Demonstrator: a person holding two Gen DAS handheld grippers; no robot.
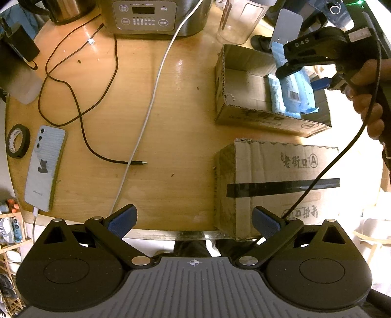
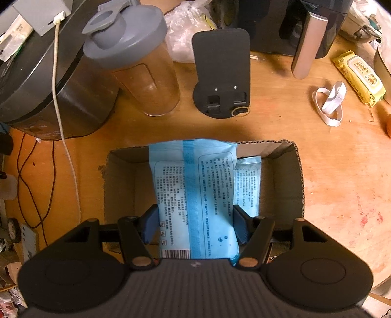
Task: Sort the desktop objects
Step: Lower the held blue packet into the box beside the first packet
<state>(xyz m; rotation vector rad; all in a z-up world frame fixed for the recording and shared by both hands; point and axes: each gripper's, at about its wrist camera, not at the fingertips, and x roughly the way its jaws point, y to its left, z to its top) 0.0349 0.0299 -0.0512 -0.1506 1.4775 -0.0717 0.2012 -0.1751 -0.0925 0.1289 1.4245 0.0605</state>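
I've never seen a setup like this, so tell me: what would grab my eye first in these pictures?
Probably the light blue packet pinched between the right gripper pads, hanging over an open cardboard box that already holds another blue packet. Next, the left gripper held open and empty over the wooden table, with a phone and black cable lying to its left.

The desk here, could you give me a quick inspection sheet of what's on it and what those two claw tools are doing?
Surface: round wooden table, some crumbs.
Job's things: blue packet over open cardboard box; second packet inside; taped box beside it.
Clutter: phone, tape roll, shaker bottle, phone stand, rice cooker.
Grippers: left gripper open, empty; right gripper shut on blue packet.
Cables: black cable, white cable.
Surroundings: shoe rack.
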